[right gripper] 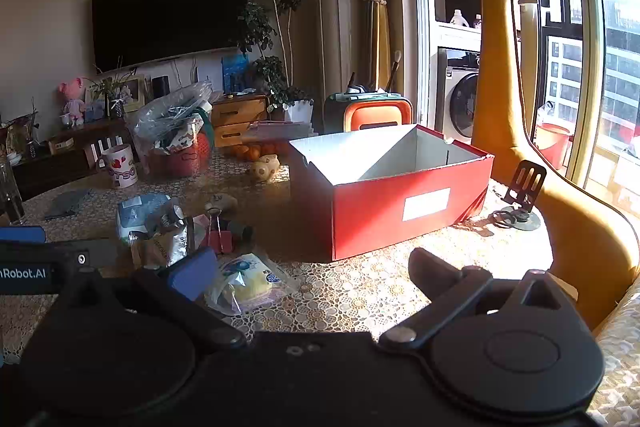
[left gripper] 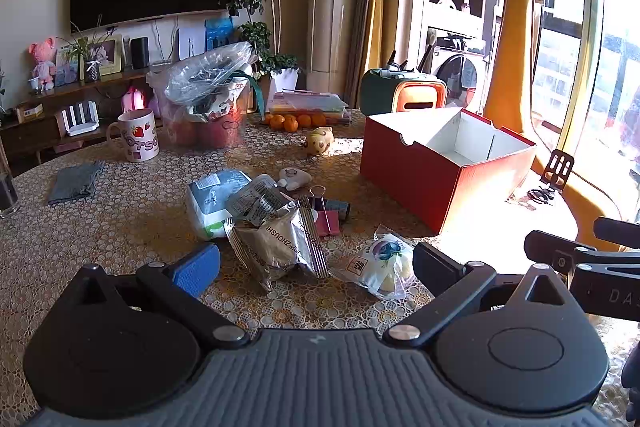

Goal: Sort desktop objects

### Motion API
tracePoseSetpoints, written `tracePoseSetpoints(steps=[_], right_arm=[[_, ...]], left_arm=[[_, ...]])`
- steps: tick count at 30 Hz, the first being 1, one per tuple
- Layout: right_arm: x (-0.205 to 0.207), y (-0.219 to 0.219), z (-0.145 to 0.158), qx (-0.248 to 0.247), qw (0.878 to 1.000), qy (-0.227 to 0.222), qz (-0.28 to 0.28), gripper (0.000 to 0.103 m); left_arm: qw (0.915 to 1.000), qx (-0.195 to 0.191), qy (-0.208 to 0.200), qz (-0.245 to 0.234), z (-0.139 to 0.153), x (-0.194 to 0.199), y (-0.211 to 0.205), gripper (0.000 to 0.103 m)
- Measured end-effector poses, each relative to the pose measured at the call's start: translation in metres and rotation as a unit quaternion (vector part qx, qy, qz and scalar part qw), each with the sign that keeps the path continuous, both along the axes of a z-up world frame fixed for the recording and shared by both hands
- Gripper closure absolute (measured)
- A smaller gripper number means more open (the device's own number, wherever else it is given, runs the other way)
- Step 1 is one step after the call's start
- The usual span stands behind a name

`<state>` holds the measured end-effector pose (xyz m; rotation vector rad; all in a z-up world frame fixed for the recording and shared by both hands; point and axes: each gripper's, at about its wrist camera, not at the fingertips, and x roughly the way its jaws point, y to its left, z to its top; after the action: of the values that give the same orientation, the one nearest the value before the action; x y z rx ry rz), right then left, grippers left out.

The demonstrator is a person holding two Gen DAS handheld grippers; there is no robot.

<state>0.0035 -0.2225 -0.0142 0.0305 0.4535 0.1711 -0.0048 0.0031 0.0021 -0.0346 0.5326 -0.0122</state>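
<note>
A pile of small items lies mid-table: a silver snack packet (left gripper: pixel 280 247), a white tissue pack (left gripper: pixel 212 203), a pink binder clip (left gripper: pixel 326 217), and a clear bag with a yellow snack (left gripper: pixel 384 263), which also shows in the right wrist view (right gripper: pixel 250 281). An open red box (left gripper: pixel 444 163) with a white inside stands to their right; it also shows in the right wrist view (right gripper: pixel 400 187). My left gripper (left gripper: pixel 316 267) is open and empty just before the silver packet. My right gripper (right gripper: pixel 312 273) is open and empty, the clear bag near its left finger.
A strawberry mug (left gripper: pixel 136 141), a grey cloth (left gripper: pixel 76 181), a bag-covered basket (left gripper: pixel 208 99), oranges (left gripper: pixel 296 121) and a small toy (left gripper: pixel 320 141) stand farther back. A black phone stand (right gripper: pixel 524 195) sits right of the box. A yellow giraffe (right gripper: pixel 520 107) stands at the table's right edge.
</note>
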Motion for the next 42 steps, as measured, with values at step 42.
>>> tracePoseSetpoints(steps=[42], right_arm=[[0.040,0.031,-0.020,-0.040,0.992,0.025,0.118,0.000]], left_arm=[[0.9994,-0.002,0.027,0.022,-0.018,0.048,0.023,0.000]])
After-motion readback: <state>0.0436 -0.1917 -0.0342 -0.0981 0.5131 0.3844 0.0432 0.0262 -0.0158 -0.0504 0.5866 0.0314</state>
